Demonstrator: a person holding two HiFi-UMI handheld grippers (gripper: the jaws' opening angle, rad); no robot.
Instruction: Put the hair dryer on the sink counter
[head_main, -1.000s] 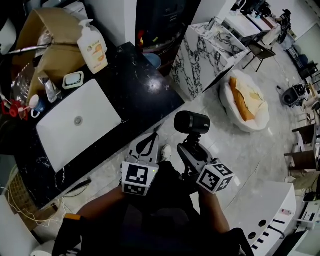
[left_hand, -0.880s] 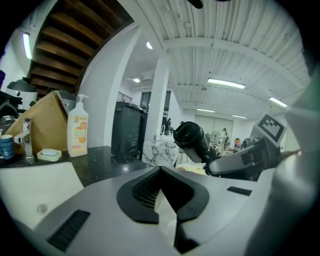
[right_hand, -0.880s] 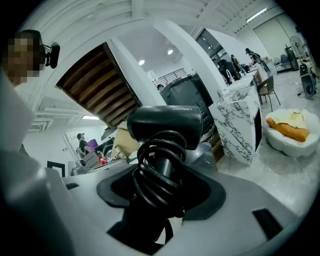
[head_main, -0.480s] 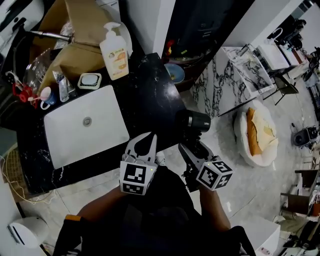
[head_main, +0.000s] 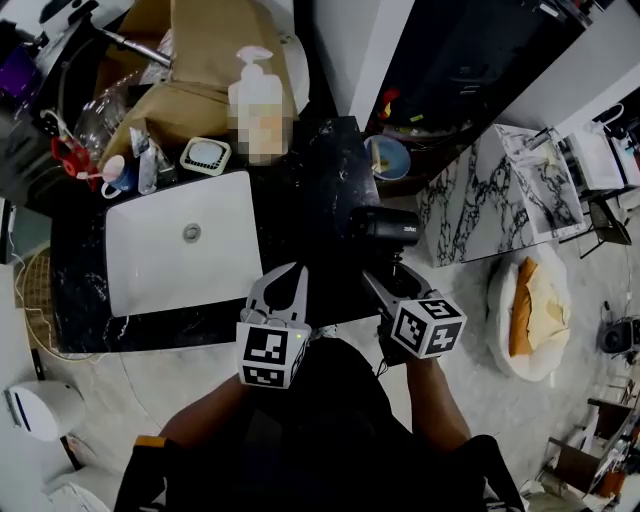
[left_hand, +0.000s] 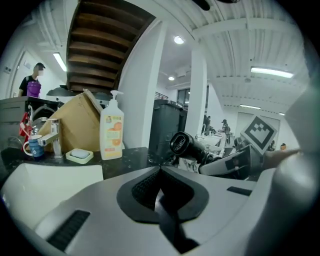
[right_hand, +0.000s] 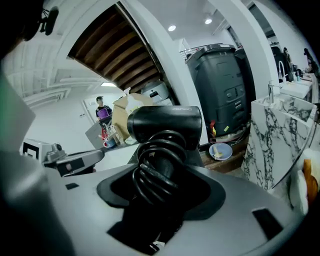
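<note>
A black hair dryer (head_main: 385, 226) with its cord wound round the handle (right_hand: 157, 170) is held upright in my right gripper (head_main: 388, 275), jaws shut on the wrapped handle. In the head view its barrel hangs over the right end of the black marble sink counter (head_main: 320, 190). The right gripper view has the barrel (right_hand: 165, 125) filling the middle. My left gripper (head_main: 297, 272) hovers beside it over the counter's front edge, jaws shut with nothing in them. In the left gripper view (left_hand: 160, 172) the dryer (left_hand: 187, 146) is at the right.
A white sink basin (head_main: 180, 255) is set in the counter's left half. Behind it stand a soap bottle (head_main: 262, 105), a soap dish (head_main: 205, 156), a cup (head_main: 118, 175) and a cardboard box (head_main: 200, 60). On the floor to the right are a marble block (head_main: 510, 190), a blue bowl (head_main: 385, 158) and a cushion (head_main: 530, 310).
Both grippers have moved in toward the counter. The hair dryer, earlier over the floor, now hangs above the counter's right end. The left gripper has reached the counter's front edge.
</note>
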